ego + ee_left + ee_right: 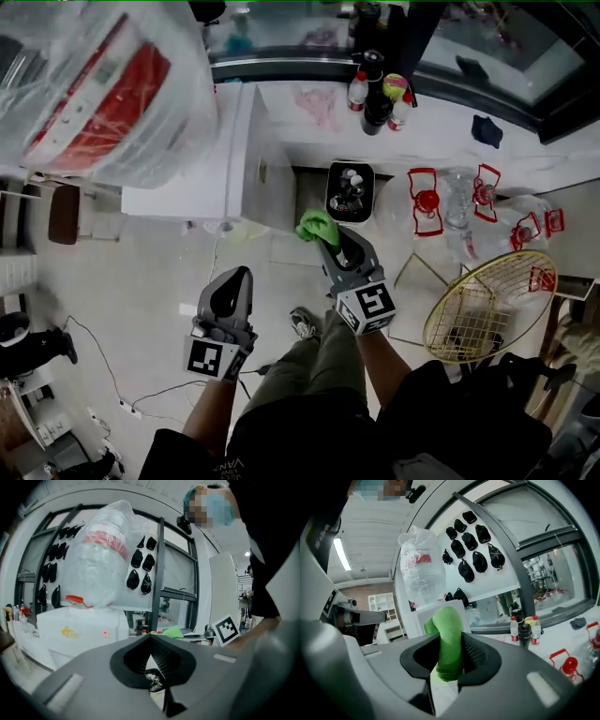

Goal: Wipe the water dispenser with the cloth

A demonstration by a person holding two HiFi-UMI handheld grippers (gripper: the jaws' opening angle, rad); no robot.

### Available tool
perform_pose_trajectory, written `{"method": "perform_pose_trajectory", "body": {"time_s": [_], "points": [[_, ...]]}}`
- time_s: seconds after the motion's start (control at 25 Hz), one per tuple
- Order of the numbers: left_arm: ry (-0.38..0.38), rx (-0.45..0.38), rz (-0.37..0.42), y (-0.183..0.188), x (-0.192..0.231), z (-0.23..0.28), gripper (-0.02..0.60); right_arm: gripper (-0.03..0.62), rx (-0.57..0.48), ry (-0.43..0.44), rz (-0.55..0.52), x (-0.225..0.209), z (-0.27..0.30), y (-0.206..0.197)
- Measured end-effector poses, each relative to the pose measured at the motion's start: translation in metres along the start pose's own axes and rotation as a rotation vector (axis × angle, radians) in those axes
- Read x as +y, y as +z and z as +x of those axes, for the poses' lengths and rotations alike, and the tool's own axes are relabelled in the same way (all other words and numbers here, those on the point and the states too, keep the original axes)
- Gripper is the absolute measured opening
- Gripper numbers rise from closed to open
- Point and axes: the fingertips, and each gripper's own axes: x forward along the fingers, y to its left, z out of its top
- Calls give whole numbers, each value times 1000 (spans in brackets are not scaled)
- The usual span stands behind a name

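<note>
The white water dispenser (pixel 202 155) stands to the left ahead of me, and its upturned bottle (pixel 94 84) is wrapped in clear plastic. My right gripper (pixel 328 242) is shut on a green cloth (pixel 317 227), held just right of the dispenser's near corner and apart from it. In the right gripper view the cloth (pixel 449 639) bulges out between the jaws, with the wrapped bottle (pixel 423 569) beyond. My left gripper (pixel 234 277) hangs lower and nearer to me, shut and holding nothing. In the left gripper view its jaws meet at the tip, facing the dispenser (pixel 82 630).
A white counter (pixel 450 131) runs along the window with several bottles (pixel 378 91) and a dark rag (pixel 487 129). Below it are a black tray (pixel 350 191), clear containers with red clips (pixel 450 202) and a gold wire fan guard (pixel 489 305). Cables (pixel 122 403) lie on the floor.
</note>
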Motion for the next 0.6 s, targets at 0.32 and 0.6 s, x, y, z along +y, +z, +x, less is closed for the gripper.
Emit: {"method": "perform_pose_trajectory", "body": {"time_s": [0.32, 0.6], "points": [[52, -61, -29, 44, 19, -27, 2, 114, -17, 34, -44, 36, -27, 74], [90, -104, -38, 77, 27, -51, 2, 114, -17, 79, -129, 69, -46, 117]]}}
